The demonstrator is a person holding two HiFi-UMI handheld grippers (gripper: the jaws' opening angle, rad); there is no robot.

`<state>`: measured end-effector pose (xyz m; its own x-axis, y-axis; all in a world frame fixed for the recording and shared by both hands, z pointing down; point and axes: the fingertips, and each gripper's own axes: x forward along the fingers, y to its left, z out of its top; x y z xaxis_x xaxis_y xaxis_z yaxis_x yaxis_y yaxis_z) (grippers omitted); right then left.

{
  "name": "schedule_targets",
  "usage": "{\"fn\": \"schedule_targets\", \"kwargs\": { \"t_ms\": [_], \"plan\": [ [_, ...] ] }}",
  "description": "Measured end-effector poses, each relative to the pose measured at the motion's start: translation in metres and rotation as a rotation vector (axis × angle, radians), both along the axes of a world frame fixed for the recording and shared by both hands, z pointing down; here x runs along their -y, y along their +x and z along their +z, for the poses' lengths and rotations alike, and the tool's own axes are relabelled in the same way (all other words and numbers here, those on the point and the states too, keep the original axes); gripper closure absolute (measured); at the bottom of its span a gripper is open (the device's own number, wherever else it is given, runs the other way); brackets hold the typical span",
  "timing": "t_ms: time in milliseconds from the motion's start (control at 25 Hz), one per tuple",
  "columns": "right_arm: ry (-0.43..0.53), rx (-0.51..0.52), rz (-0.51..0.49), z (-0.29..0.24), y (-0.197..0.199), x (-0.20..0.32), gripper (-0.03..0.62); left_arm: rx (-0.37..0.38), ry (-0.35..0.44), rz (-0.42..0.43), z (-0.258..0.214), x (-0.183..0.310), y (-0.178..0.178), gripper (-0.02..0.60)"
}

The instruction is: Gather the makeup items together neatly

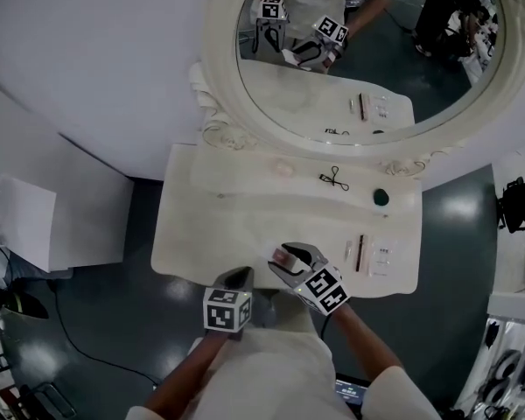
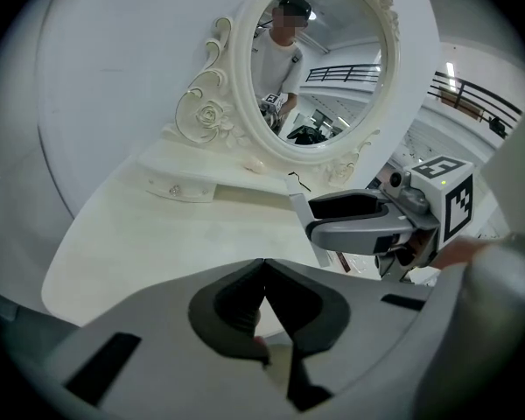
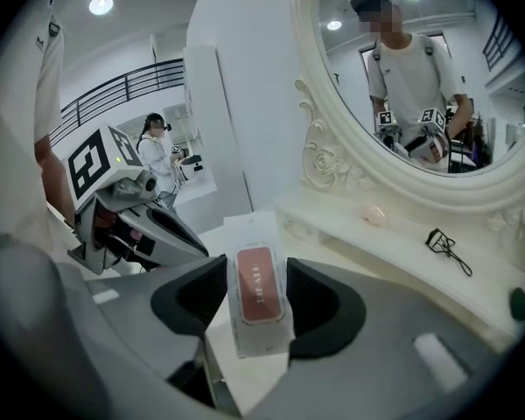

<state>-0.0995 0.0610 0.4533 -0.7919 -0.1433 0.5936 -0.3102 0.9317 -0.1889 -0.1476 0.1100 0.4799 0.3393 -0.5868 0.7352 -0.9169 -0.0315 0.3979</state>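
My right gripper (image 1: 290,261) hangs over the front middle of the white vanity table (image 1: 206,226), shut on a flat white packet with a red-brown label (image 3: 257,294). The packet (image 1: 282,256) stands on edge between the jaws. My left gripper (image 1: 239,278) is just to its left at the table's front edge, jaws shut with nothing between them (image 2: 265,262). A slim brown stick (image 1: 361,252), a white stick (image 1: 349,250) and a white card (image 1: 381,257) lie side by side at the front right. A black eyelash curler (image 1: 334,178), a pink puff (image 1: 283,168) and a dark green round item (image 1: 381,198) lie further back.
A large oval mirror with an ornate white frame (image 1: 219,103) stands along the back of the table on a raised shelf (image 3: 350,226). The floor around the table is dark. A white panel (image 1: 22,221) lies on the floor at the left.
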Motion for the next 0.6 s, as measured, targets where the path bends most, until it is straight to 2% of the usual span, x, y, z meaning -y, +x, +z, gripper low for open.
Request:
{"fn": "schedule_targets", "kwargs": {
  "t_ms": [600],
  "plan": [
    [0.0, 0.042, 0.15, -0.005, 0.062, 0.018, 0.387, 0.004, 0.004, 0.061, -0.003, 0.021, 0.048, 0.572]
  ]
}}
